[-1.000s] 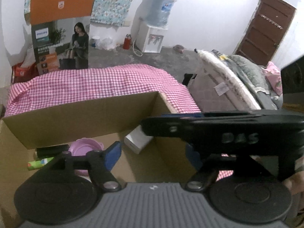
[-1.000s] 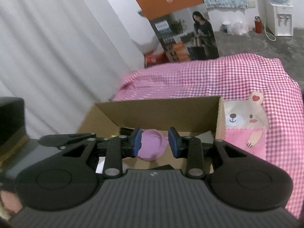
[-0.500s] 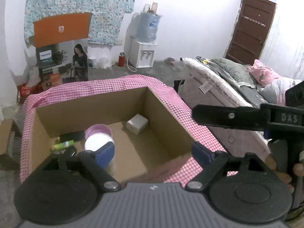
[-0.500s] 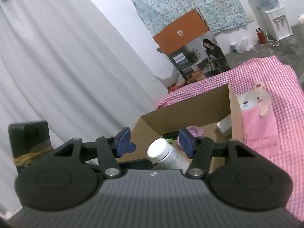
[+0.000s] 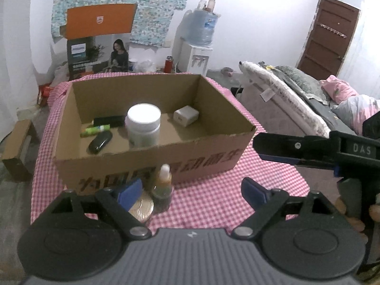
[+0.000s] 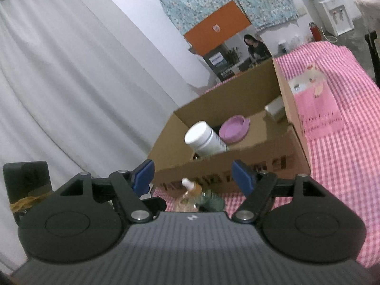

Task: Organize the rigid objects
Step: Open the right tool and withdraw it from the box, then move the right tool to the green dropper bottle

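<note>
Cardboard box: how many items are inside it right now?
6 visible in the cardboard box: white jar, white cube, green tube, two black items, purple lid. More may be hidden.

An open cardboard box (image 5: 152, 161) sits on the pink checked tablecloth (image 5: 213, 199). Inside, a white jar (image 5: 143, 124) with a white lid stands near the front wall, tilted in the right wrist view. A pink lid (image 6: 234, 129) lies behind it. A small white cube (image 5: 186, 116) rests toward the back right corner. Along the left wall lie a green tube (image 5: 95, 130), a black bar (image 5: 109, 120) and a dark oval case (image 5: 100, 142). Outside, just before the front wall, stands a dropper bottle (image 5: 162, 185) (amber top, dark base) beside a round gold tin (image 5: 141, 208).
</note>
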The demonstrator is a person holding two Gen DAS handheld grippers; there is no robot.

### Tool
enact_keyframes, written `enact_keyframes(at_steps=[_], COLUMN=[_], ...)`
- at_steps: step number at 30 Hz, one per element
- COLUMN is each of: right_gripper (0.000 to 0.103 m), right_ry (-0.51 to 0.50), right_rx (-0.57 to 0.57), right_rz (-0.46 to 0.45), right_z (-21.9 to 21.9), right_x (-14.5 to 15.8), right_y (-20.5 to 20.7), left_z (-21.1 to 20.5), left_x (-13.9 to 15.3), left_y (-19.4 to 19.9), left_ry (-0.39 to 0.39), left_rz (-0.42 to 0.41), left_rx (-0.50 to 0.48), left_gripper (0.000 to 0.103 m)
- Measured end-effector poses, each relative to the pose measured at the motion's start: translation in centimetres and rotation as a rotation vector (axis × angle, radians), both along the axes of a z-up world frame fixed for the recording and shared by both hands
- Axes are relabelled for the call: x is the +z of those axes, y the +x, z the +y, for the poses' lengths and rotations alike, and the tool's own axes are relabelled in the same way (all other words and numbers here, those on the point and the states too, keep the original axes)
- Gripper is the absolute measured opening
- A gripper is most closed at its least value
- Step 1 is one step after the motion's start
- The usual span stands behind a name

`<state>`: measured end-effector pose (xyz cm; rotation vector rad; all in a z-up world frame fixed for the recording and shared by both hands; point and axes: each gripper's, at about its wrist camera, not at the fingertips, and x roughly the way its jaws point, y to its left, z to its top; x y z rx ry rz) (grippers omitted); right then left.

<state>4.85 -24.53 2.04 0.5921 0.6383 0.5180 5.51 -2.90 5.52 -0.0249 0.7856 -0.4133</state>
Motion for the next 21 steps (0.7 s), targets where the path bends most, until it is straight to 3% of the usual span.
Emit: enact_keyframes(at_steps=[21], right_gripper=[0.074], right_ry=[0.025], right_rx=[0.029], right_rz=[0.047], right_z=[1.6], right_x=[-1.8], right_y=[-0.1], left_z=[1.2], left_x=[-2.4], left_y=[-1.8], left_ry=[0.053], left_rz=[0.015], left_rx=[0.042], left_gripper=[0.092])
